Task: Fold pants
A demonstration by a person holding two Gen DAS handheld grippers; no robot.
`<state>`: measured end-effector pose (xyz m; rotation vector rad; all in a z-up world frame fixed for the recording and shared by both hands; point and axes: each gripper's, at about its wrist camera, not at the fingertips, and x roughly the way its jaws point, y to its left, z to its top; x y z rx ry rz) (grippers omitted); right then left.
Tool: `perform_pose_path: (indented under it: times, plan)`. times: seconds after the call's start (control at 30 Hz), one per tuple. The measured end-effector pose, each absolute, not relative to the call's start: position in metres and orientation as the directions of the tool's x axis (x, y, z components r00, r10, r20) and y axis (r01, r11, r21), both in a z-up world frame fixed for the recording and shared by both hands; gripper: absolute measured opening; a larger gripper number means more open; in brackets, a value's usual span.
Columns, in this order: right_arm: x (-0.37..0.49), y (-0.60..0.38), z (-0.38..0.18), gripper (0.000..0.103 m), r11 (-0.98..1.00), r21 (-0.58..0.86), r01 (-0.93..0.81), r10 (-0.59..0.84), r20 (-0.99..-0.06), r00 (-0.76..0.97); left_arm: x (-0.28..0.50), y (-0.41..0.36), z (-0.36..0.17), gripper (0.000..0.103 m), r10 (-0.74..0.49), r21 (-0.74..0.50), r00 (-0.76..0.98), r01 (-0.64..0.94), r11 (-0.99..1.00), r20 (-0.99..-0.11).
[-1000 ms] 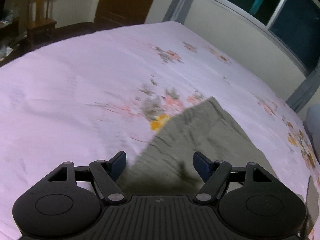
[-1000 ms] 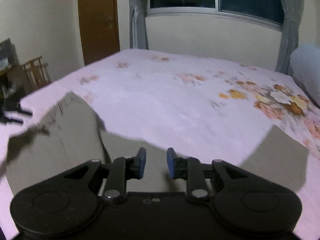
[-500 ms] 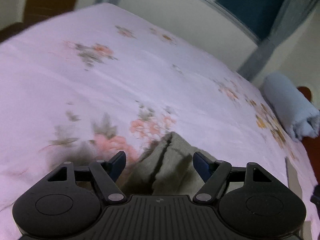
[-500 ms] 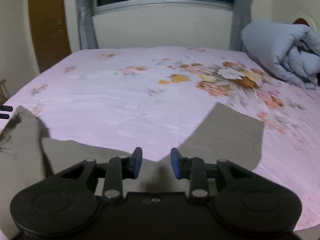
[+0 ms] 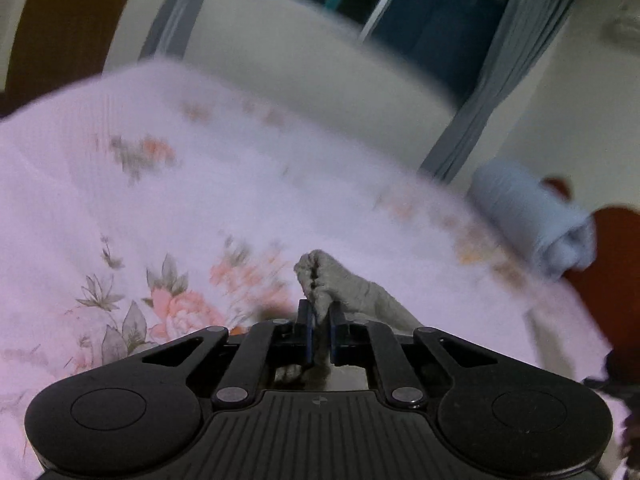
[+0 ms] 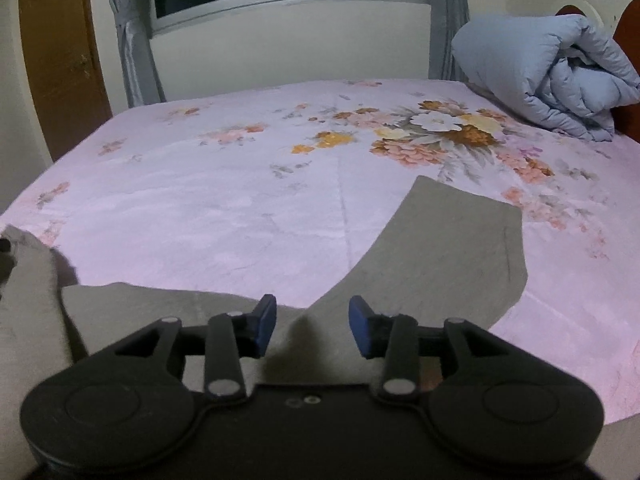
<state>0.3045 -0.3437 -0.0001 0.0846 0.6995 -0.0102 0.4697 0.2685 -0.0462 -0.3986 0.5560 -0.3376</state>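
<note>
The left tool [image 5: 318,334] is clamped on a bunched end of the grey pants [image 5: 340,292], the cloth pinched between its blue pads and standing up in a crumpled peak above them. The right tool [image 6: 312,322] has its fingers apart and holds nothing; it hovers just over the crotch area of the pants [image 6: 448,252], which lie spread on the bed [image 6: 200,208] with its pink floral sheet. The step in hand looks like the first fold: one leg end is picked up and is to be carried across onto the other leg. The next move likely calls for bringing that held end over to the flat leg and lining up the hems, while the right tool pins or smooths the middle so the cloth does not drag. The left wrist view is blurred and shows only the pinch itself and a little cloth behind it. The right wrist view gives what it lacks: the other leg lying flat and reaching toward the rolled blue duvet [image 6: 552,76], and the lifted leg rising at the far left edge.
</note>
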Motion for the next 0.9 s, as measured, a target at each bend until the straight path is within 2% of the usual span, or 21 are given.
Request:
perform_pose_path:
  times: [0.1,0.2,0.3,0.37,0.43,0.53,0.63,0.8,0.9]
  plan:
    - [0.291,-0.345,0.006,0.034,0.996,0.087,0.032,0.032,-0.641,0.766,0.404,0.280,-0.037,0.006,-0.425,-0.462,0.849,0.254,0.850,-0.315]
    - [0.274,-0.345,0.015,0.038,0.996,0.090,0.017,0.044,-0.631,0.774,0.335,0.296,-0.049,0.006,-0.410,-0.476,0.872,0.251,0.843,-0.267]
    - [0.259,-0.345,0.022,0.044,0.996,0.090,-0.007,0.062,-0.626,0.777,0.287,0.316,-0.068,0.008,-0.363,-0.502,0.879,0.173,0.847,-0.310]
    - [0.252,-0.344,0.027,0.049,0.995,0.096,-0.017,0.073,-0.619,0.782,0.269,0.327,-0.083,0.008,-0.285,-0.535,0.868,0.027,0.845,-0.406]
    - [0.246,-0.344,0.033,0.050,0.993,0.115,-0.012,0.079,-0.602,0.795,0.240,0.335,-0.090,0.008,-0.261,-0.632,0.876,-0.063,0.772,-0.406]
    - [0.237,-0.339,0.041,0.053,0.990,0.136,-0.026,0.101,-0.577,0.811,0.217,0.325,-0.084,0.008,-0.242,-0.669,0.890,-0.089,0.738,-0.386]
    - [0.232,-0.333,0.041,0.054,0.988,0.146,-0.051,0.126,-0.572,0.811,0.218,0.306,-0.078,0.008,-0.249,-0.676,0.874,-0.115,0.728,-0.417]
    - [0.226,-0.333,0.033,0.056,0.984,0.174,-0.048,0.142,-0.579,0.803,0.252,0.289,-0.088,0.008,-0.259,-0.681,0.804,-0.228,0.696,-0.535]
    - [0.228,-0.343,0.026,0.056,0.973,0.232,-0.007,0.147,-0.593,0.792,0.268,0.285,-0.097,0.008,-0.298,-0.721,0.804,-0.218,0.657,-0.515]
